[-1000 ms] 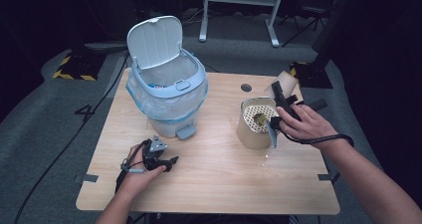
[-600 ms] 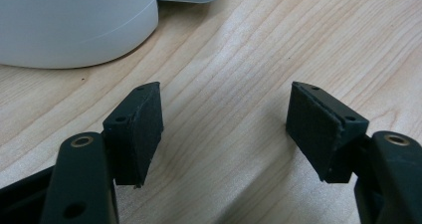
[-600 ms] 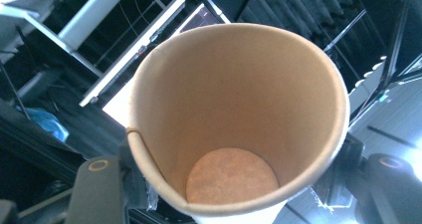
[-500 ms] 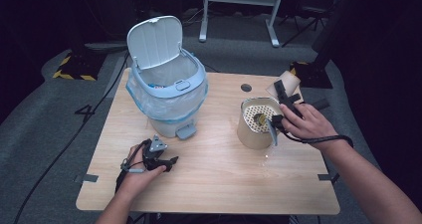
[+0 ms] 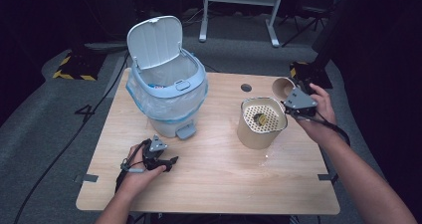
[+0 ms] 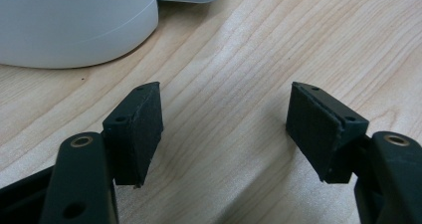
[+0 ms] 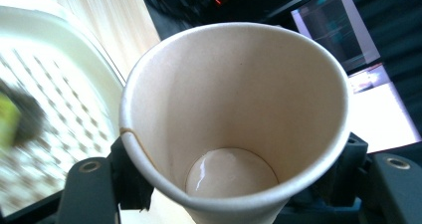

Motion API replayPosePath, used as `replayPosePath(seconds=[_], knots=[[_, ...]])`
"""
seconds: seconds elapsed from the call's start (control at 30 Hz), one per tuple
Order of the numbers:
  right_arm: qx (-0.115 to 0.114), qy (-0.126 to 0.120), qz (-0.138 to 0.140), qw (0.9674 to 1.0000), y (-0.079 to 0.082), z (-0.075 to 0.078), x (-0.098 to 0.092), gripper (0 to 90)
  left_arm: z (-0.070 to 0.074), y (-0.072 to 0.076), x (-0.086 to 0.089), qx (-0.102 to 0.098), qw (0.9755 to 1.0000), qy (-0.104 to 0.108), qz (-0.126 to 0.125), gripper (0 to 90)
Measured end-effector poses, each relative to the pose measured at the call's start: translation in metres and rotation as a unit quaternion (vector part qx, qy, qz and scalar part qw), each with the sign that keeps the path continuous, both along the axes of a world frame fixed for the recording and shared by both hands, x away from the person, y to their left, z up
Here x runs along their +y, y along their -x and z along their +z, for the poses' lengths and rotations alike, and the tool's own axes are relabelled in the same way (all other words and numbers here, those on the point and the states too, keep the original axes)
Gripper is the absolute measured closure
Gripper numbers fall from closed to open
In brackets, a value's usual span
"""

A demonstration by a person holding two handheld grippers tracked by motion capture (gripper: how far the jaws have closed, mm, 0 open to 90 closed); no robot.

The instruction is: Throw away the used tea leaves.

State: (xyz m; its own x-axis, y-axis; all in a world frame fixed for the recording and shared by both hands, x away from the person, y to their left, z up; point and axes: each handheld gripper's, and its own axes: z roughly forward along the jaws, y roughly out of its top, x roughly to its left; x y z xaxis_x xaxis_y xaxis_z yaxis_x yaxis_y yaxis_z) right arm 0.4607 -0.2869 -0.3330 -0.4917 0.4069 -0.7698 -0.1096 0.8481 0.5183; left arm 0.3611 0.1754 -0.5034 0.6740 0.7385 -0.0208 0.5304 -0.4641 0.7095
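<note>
The place looked like a lab or recording studio rather than a home. A lone wooden bench [image 5: 214, 184] stood on grey carpet [image 5: 45, 134] in a dark room. Yellow-and-black hazard tape [image 5: 74, 68] lay at the upper left, a white metal stand [image 5: 239, 15] at the top centre, and cables [image 5: 84, 122] trailed across the floor.

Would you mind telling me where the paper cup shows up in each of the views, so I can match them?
High view: the paper cup sits at right, tilted, held in the right hand-held gripper just beyond the strainer container.
Right gripper view: the cup fills the centre, its open mouth toward the camera, clamped between the jaws.
Left gripper view: wooden table and bin base.
Shared landmark: the perforated strainer beside the cup.
</note>
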Motion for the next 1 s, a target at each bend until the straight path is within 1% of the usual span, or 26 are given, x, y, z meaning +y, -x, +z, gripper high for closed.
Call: replayPosePath(seconds=[0.03, 0.07, 0.1, 0.13, 0.2, 0.3, 0.37, 0.47, 0.5, 0.57, 0.6, 0.63, 0.67, 0.77, 0.8, 0.83, 0.87, 0.93, 1.0], knots=[[0.019, -0.032, 0.001, 0.9993, -0.002, 0.001, -0.003, 31.5, 0.0, 0.0, 0.0, 0.003, 1.0, 0.001, 0.001, 30.4], [0.04, -0.057, -0.001, 0.9975, -0.003, 0.002, -0.006, 31.5, 0.0, -0.001, 0.0, 0.003, 1.0, 0.001, -0.001, 30.1], [0.065, -0.082, -0.006, 0.9945, -0.004, 0.003, -0.009, 31.5, 0.0, -0.002, -0.001, 0.003, 1.0, 0.001, -0.001, 29.8], [0.087, -0.106, -0.011, 0.9906, -0.005, 0.003, -0.011, 31.5, 0.0, -0.003, -0.001, 0.003, 1.0, 0.001, -0.002, 29.6], [0.127, -0.15, -0.009, 0.9804, -0.007, 0.003, -0.015, 31.4, 0.0, -0.005, -0.001, 0.002, 1.0, 0.0, -0.005, 28.4], [0.174, -0.201, 0.006, 0.9639, -0.01, 0.004, -0.019, 31.4, 0.0, -0.006, -0.001, 0.005, 1.0, 0.003, -0.006, 27.7], [0.202, -0.225, 0.018, 0.953, -0.011, 0.004, -0.02, 31.4, 0.0, -0.006, 0.0, 0.007, 0.9999, 0.009, -0.008, 27.6], [0.246, -0.25, 0.031, 0.936, -0.014, 0.005, -0.023, 31.4, 0.0, -0.007, 0.002, 0.011, 0.9998, 0.014, -0.006, 27.6], [0.257, -0.254, 0.028, 0.9322, -0.015, 0.005, -0.024, 31.4, 0.0, -0.007, 0.002, 0.011, 0.9998, 0.013, -0.007, 27.6], [0.263, -0.246, 0.015, 0.9329, -0.016, 0.005, -0.026, 31.3, 0.0, -0.006, 0.002, 0.01, 0.9999, 0.009, -0.006, 27.6], [0.268, -0.248, 0.014, 0.9308, -0.017, 0.004, -0.027, 31.3, 0.0, -0.006, 0.001, 0.006, 1.0, 0.003, -0.007, 27.6], [0.275, -0.257, 0.016, 0.9262, -0.017, 0.004, -0.028, 31.3, 0.0, -0.006, 0.0, 0.005, 1.0, 0.002, -0.008, 27.6], [0.278, -0.262, 0.017, 0.9242, -0.018, 0.004, -0.029, 31.3, 0.0, -0.005, 0.0, 0.003, 1.0, 0.0, -0.007, 27.4], [0.288, -0.282, 0.026, 0.9148, -0.019, 0.005, -0.032, 31.2, 0.0, -0.005, 0.0, 0.003, 1.0, 0.0, -0.007, 27.3], [0.288, -0.286, 0.028, 0.9135, -0.019, 0.005, -0.032, 31.2, 0.0, -0.005, 0.0, 0.003, 1.0, 0.0, -0.007, 27.4], [0.287, -0.288, 0.028, 0.9132, -0.019, 0.006, -0.033, 31.1, 0.0, -0.005, 0.0, 0.004, 1.0, 0.0, -0.007, 27.3], [0.286, -0.288, 0.027, 0.9136, -0.019, 0.006, -0.034, 31.1, 0.0, -0.005, 0.0, 0.003, 1.0, 0.0, -0.007, 27.3], [0.286, -0.29, 0.029, 0.9127, -0.019, 0.007, -0.034, 31.1, 0.0, -0.005, 0.0, 0.003, 1.0, 0.0, -0.007, 27.3], [0.285, -0.289, 0.029, 0.9133, -0.018, 0.008, -0.035, 31.0, 0.0, -0.005, 0.0, 0.003, 1.0, 0.0, -0.007, 27.3]])
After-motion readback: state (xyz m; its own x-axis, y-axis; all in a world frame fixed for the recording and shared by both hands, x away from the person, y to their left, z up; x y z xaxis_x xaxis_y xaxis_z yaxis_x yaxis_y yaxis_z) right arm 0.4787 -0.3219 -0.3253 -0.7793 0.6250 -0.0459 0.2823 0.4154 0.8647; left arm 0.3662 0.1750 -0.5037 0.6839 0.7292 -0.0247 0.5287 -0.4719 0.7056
